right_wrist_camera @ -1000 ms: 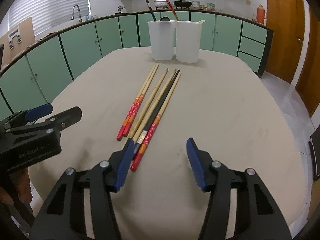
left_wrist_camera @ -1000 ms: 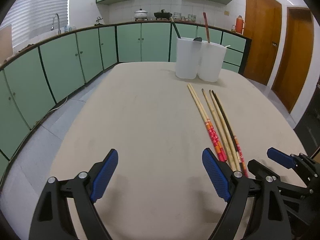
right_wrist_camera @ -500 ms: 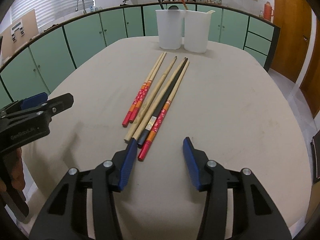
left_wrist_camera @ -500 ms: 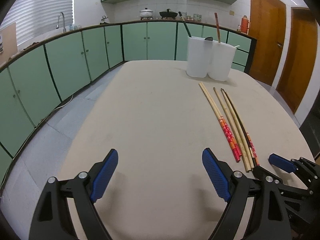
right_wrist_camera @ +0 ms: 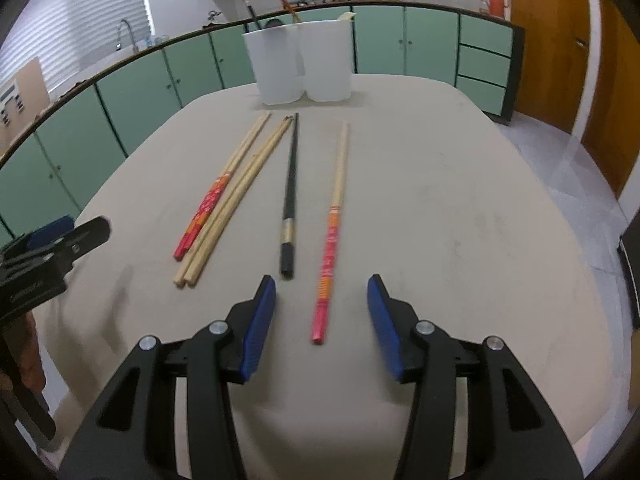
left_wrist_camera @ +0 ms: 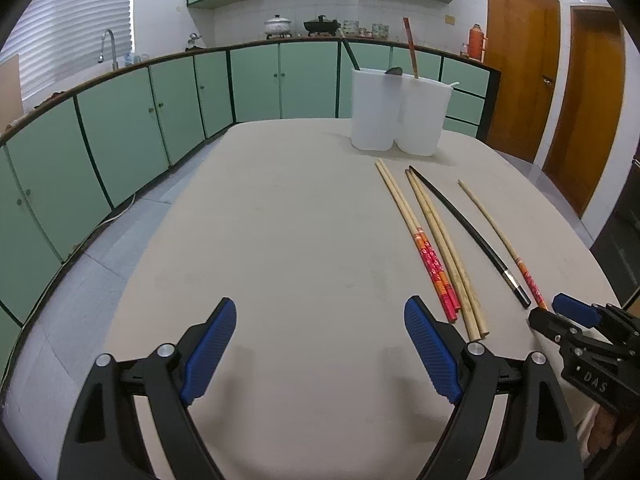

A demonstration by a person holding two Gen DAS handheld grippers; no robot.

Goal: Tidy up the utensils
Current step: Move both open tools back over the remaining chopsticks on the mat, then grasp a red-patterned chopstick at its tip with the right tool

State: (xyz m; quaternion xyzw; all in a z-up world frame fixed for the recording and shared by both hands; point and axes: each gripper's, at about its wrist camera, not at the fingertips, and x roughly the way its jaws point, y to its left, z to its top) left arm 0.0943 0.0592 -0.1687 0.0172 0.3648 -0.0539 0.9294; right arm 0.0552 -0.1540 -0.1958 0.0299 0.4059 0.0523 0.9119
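right gripper [right_wrist_camera: 321, 320] hangs low over the beige table [right_wrist_camera: 460, 220], its blue pads spreading a little, and the red end of a single red-patterned chopstick [right_wrist_camera: 332, 232] lies between them, untouched as far as i can tell. just ahead and to its left lies a black chopstick [right_wrist_camera: 290, 196], then two plain bamboo chopsticks [right_wrist_camera: 232, 208] and a red-patterned pair [right_wrist_camera: 218, 192]. straight ahead, at the table's far end, stands a white double utensil holder [right_wrist_camera: 304, 64] with a few utensils in it. left gripper [left_wrist_camera: 320, 350] hovers beside it over bare table, jaws wide apart, nothing between them.
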